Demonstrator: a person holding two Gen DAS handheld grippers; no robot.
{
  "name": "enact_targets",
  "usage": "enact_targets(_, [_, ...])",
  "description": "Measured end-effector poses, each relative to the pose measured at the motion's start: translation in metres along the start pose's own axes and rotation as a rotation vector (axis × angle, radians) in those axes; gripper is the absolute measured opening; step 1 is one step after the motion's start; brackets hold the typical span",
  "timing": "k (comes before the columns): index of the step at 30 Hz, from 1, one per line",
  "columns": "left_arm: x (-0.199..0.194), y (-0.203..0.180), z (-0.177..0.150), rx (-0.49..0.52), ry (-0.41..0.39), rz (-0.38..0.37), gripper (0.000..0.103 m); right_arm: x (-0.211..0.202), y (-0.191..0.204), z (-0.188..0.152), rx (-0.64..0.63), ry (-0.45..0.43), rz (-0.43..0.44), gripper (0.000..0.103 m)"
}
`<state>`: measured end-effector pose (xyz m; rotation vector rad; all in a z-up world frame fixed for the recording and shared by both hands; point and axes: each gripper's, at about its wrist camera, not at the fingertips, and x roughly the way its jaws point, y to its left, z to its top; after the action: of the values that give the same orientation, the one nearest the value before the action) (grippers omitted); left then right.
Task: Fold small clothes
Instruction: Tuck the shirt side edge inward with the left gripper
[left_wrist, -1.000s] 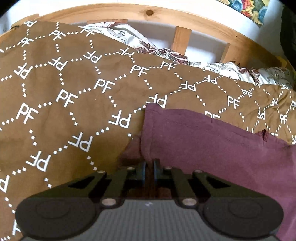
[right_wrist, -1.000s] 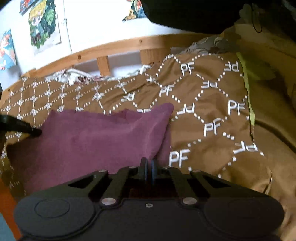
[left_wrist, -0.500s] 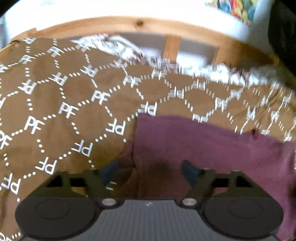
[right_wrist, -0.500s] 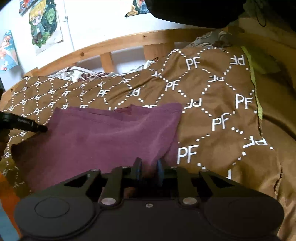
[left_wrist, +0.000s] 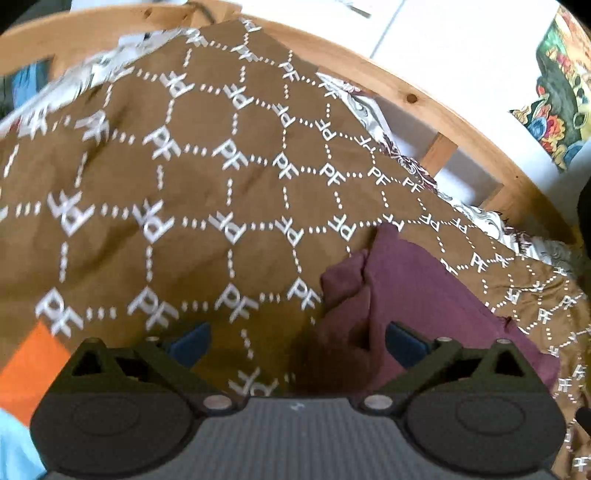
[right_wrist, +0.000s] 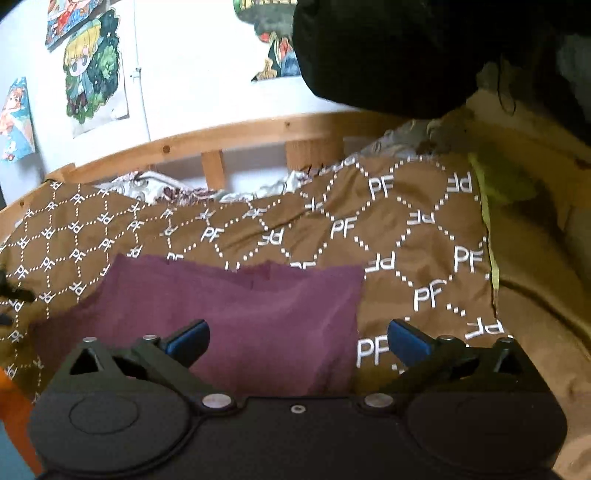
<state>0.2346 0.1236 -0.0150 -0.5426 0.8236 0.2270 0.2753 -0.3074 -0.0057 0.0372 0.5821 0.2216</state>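
A folded maroon cloth (right_wrist: 236, 314) lies flat on the brown "PF" bedspread (right_wrist: 424, 251). In the left wrist view the cloth (left_wrist: 424, 295) is at lower right, with a bunched corner on its left side. My left gripper (left_wrist: 297, 341) is open and empty, just off the cloth's left corner, with its right finger (left_wrist: 406, 341) over the cloth. My right gripper (right_wrist: 297, 339) is open and empty, above the cloth's near right edge. The left gripper's tips (right_wrist: 14, 295) show at the far left in the right wrist view.
A wooden bed rail (right_wrist: 240, 136) runs along the far side, with a patterned sheet (right_wrist: 166, 188) under the bedspread. Posters (right_wrist: 92, 70) hang on the white wall. A dark mass (right_wrist: 406, 48) fills the upper right. An orange patch (left_wrist: 33, 362) shows at lower left.
Both grippers were shut on the cloth's near corners, then opened and let go. The cloth now lies flat. The left gripper has swung to the left.
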Motion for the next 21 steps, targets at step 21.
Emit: enact_targets(21, [0.038, -0.028, -0.042, 0.080, 0.096, -0.004, 0.102, 0.006, 0.102, -0.027, -0.331, 0.173, 0.218, 0.102])
